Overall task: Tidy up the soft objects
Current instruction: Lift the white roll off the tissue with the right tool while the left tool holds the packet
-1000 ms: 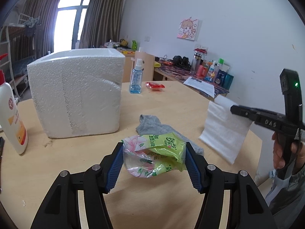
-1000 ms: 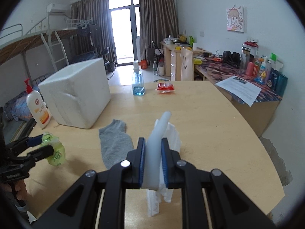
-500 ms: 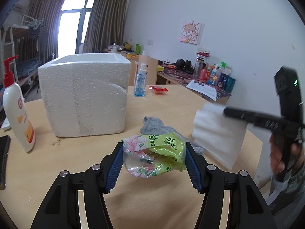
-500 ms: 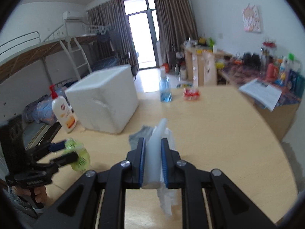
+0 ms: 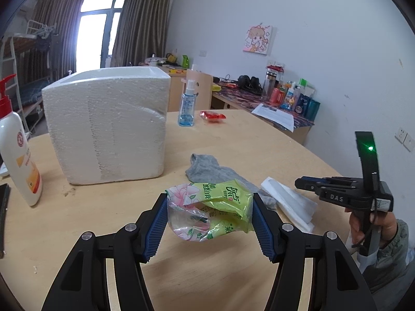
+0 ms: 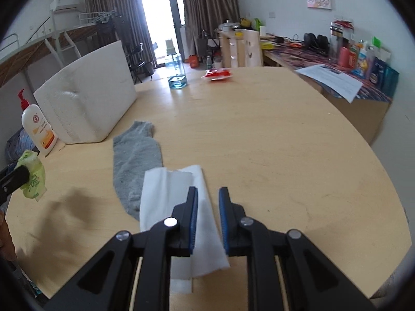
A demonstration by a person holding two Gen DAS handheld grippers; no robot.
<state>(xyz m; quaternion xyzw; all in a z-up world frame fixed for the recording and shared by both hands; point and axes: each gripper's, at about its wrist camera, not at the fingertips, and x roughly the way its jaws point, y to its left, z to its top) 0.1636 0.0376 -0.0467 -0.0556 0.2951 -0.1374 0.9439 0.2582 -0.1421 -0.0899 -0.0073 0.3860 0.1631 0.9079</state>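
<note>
My left gripper (image 5: pixel 208 216) is shut on a green and pink tissue packet (image 5: pixel 215 207) and holds it above the wooden table (image 5: pixel 233 142). It also shows at the left edge of the right wrist view (image 6: pixel 32 176). My right gripper (image 6: pixel 207 202) is open just above a white foam sheet (image 6: pixel 168 194) that lies flat on the table, partly over a grey sock (image 6: pixel 135 155). In the left wrist view the right gripper (image 5: pixel 301 182) hovers over the foam sheet (image 5: pixel 288 202), beside the sock (image 5: pixel 215 171).
A white styrofoam box (image 5: pixel 109 124) stands at the left, a lotion pump bottle (image 5: pixel 15 150) beside it. A blue spray bottle (image 5: pixel 186 106) and a red packet (image 5: pixel 212 116) sit far back. A cluttered desk (image 6: pixel 345 59) lies to the right.
My right gripper has lowered the white foam sheet onto the table over the sock's end and opened, letting it go. The left gripper keeps hold of the tissue packet.
</note>
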